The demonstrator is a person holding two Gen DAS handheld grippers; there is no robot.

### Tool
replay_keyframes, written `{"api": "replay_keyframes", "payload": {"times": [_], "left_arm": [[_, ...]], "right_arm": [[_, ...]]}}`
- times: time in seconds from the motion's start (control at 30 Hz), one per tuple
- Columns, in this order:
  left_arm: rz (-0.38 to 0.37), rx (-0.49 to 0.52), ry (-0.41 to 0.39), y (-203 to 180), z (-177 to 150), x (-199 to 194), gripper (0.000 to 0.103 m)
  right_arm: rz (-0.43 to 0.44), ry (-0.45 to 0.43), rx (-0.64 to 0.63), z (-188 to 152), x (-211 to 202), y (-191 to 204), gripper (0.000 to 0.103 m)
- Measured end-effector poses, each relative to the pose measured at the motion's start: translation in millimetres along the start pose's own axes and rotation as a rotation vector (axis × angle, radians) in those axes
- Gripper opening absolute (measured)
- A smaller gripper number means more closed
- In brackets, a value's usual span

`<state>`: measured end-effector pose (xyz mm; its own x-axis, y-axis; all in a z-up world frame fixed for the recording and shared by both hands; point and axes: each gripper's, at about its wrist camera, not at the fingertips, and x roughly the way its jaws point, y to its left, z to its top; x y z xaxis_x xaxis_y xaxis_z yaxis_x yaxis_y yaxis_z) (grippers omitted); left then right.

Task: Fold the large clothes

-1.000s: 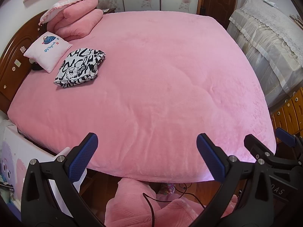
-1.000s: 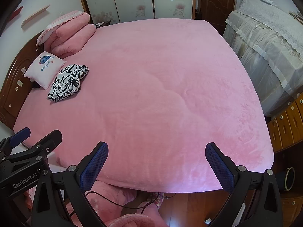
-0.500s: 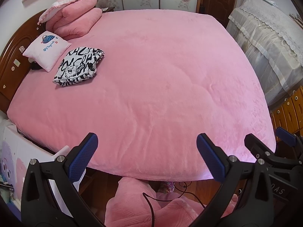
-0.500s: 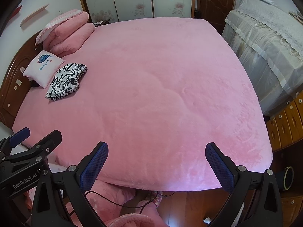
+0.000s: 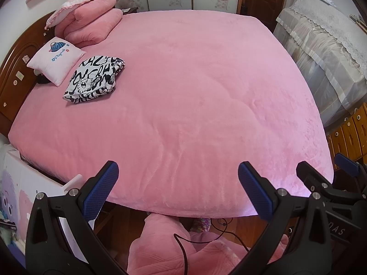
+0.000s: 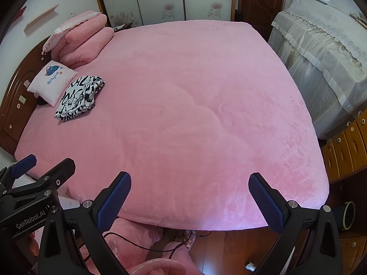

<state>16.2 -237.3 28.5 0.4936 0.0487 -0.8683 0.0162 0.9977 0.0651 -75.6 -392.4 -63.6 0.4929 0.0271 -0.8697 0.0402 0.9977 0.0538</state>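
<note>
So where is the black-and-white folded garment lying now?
In both wrist views the black-and-white folded garment lies on the pink bed, at its left side near the headboard, beside the small white cushion.

Two handheld grippers are held side by side, both pointing forward and slightly down. The left gripper (image 5: 177,188) has its two black fingers spread wide apart, the blue textured pads (image 5: 101,191) facing each other with nothing between them. The right gripper (image 6: 189,200) is in the same pose, fingers (image 6: 265,205) splayed wide and gripping nothing. Each gripper shows at the edge of the other's view: the right one appears at the right side of the left wrist view, and the left one appears at the lower left of the right wrist view, close alongside.
</note>
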Motion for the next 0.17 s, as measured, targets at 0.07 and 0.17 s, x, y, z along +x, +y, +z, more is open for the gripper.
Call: {"api": "replay_keyframes", "payload": {"times": [0.07,0.17], "left_arm": [[0.001,0.008,-0.002,2.5,0.1,0.5,0.103],[0.001,0.009,-0.001,2.7,-1.7,0.9,0.103]], "right_arm": [[0.001,0.001,0.001,-0.3,0.0,-1.1,0.103],[0.001,0.000,-0.002,-0.2,-0.1,-1.6,0.103]]}}
